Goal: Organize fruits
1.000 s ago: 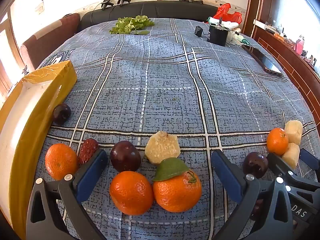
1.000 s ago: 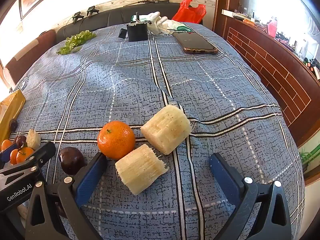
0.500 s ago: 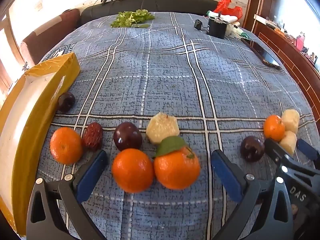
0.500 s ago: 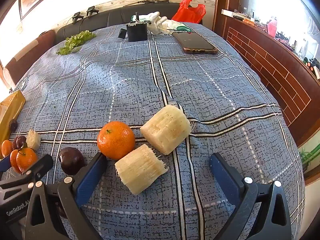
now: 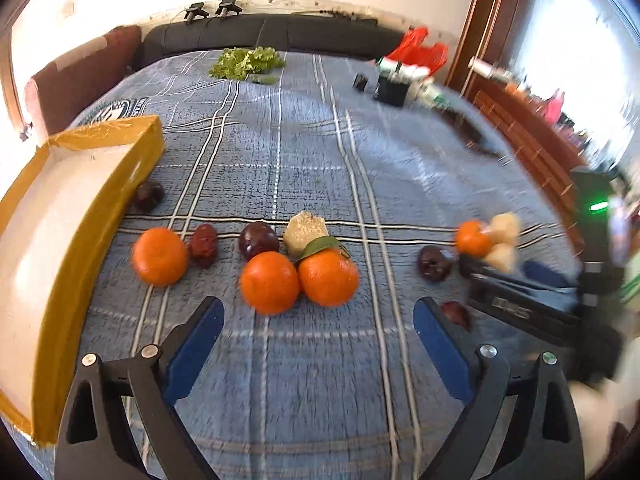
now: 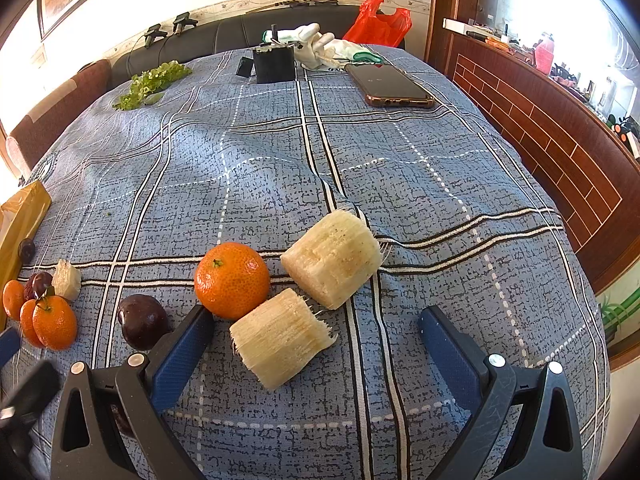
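My left gripper [image 5: 318, 322] is open and empty, just short of two oranges [image 5: 270, 282], one with a green leaf [image 5: 329, 277]. Behind them lie a dark plum [image 5: 258, 240], a pale sugarcane piece [image 5: 306, 230], a red date [image 5: 203, 242] and a third orange [image 5: 160, 256]. Another plum [image 5: 148, 195] lies against the yellow box [image 5: 80, 216]. My right gripper [image 6: 316, 330] is open and empty over a sugarcane piece [image 6: 280, 336]. A second sugarcane piece [image 6: 332, 258], an orange [image 6: 232, 280] and a plum [image 6: 143, 321] lie close by.
The fruit lies on a blue checked cloth [image 6: 280, 168]. At the far end are lettuce leaves [image 6: 150, 84], a black box [image 6: 274, 64], white gloves [image 6: 320, 46], a phone [image 6: 388, 86] and a red bag [image 6: 378, 20]. A wooden ledge [image 6: 560, 140] runs along the right.
My left gripper has pulled back and risen, so the fruit sits further ahead of it and more of the yellow box shows. My right gripper has held still.
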Action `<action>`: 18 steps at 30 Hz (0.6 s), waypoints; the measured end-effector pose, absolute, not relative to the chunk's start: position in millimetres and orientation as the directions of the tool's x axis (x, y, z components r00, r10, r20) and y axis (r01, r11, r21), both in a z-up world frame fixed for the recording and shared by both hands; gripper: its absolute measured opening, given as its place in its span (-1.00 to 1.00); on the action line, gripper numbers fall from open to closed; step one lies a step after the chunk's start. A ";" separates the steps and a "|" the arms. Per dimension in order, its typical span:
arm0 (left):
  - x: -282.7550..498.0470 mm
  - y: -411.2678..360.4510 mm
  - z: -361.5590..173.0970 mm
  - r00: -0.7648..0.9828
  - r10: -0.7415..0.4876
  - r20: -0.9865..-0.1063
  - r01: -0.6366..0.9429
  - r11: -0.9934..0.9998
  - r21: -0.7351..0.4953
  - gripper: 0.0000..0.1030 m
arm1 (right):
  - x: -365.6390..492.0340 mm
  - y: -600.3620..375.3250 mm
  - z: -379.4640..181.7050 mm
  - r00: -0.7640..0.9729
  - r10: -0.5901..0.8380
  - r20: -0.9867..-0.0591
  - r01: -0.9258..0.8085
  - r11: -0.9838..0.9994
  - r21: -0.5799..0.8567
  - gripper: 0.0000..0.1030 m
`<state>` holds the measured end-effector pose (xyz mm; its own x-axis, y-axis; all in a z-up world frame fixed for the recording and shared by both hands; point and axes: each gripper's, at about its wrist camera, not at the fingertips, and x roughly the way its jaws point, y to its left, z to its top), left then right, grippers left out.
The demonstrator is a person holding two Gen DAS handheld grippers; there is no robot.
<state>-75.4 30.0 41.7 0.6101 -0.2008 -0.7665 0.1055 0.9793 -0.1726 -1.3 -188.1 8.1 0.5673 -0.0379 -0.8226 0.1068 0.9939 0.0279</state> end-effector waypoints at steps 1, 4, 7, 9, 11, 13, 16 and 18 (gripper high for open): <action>-79.7 36.4 47.9 0.613 -0.221 -0.758 0.112 0.975 -0.194 0.83 | -0.8 -188.0 7.8 0.567 -0.038 -0.823 0.107 0.994 0.028 1.00; -96.3 60.7 71.3 0.652 -0.217 -0.726 0.106 0.975 -0.195 0.83 | -1.2 -189.1 8.0 0.563 -0.031 -0.826 0.098 0.995 0.030 1.00; -111.6 81.9 92.1 0.701 -0.197 -0.685 0.084 0.977 -0.195 0.83 | 0.3 -189.9 8.4 0.530 -0.023 -0.848 0.091 0.995 0.030 1.00; -120.6 97.0 104.3 0.731 -0.183 -0.657 0.060 0.977 -0.205 0.83 | 0.7 -189.0 8.4 0.516 -0.029 -0.856 0.098 0.995 0.026 1.00; -129.5 108.9 114.0 0.754 -0.171 -0.634 0.037 0.975 -0.219 0.83 | -3.7 -187.7 8.0 0.513 -0.035 -0.858 0.106 0.994 0.023 1.00; -137.9 118.9 121.1 0.772 -0.162 -0.614 0.019 0.973 -0.231 0.83 | -6.8 -187.0 7.9 0.512 -0.038 -0.858 0.115 0.993 0.024 1.00; -149.2 131.0 129.5 0.800 -0.142 -0.583 0.006 0.973 -0.229 0.83 | -12.8 -188.2 10.3 0.508 -0.039 -0.861 0.115 0.993 0.023 0.96; -156.7 136.5 134.3 0.813 -0.139 -0.565 0.006 0.973 -0.231 0.83 | -27.0 -192.7 19.0 0.540 -0.025 -0.841 0.136 0.989 0.058 0.83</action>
